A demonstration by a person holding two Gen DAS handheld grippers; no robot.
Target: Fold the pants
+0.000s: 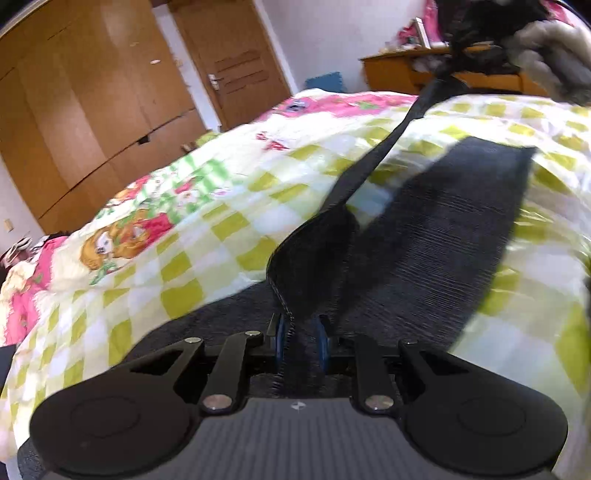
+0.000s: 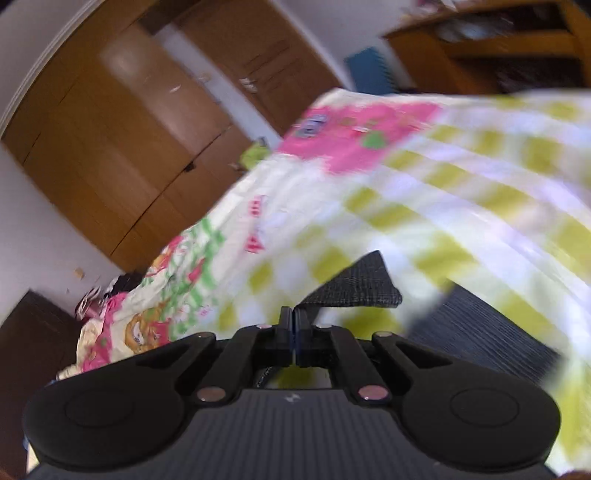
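Note:
Dark grey pants [image 1: 454, 229] lie on a bed with a green-checked, pink cartoon bedspread [image 1: 184, 229]. My left gripper [image 1: 302, 334] is shut on a bunched fold of the pants at their near end. One edge of the pants rises as a taut strip [image 1: 391, 144] toward the top right, where my right gripper [image 1: 476, 33] holds it in a gloved hand. In the right wrist view my right gripper [image 2: 294, 328] is shut on a corner of the pants [image 2: 354, 286], lifted above the bed. More of the pants [image 2: 480, 332] lies at lower right.
A wooden wardrobe [image 1: 85, 110] and a door [image 1: 236, 59] stand beyond the bed on the left. A wooden desk [image 1: 424, 70] with clutter stands behind the bed at the right. Clothes lie heaped on the floor [image 2: 107, 295] beside a dark cabinet [image 2: 33, 332].

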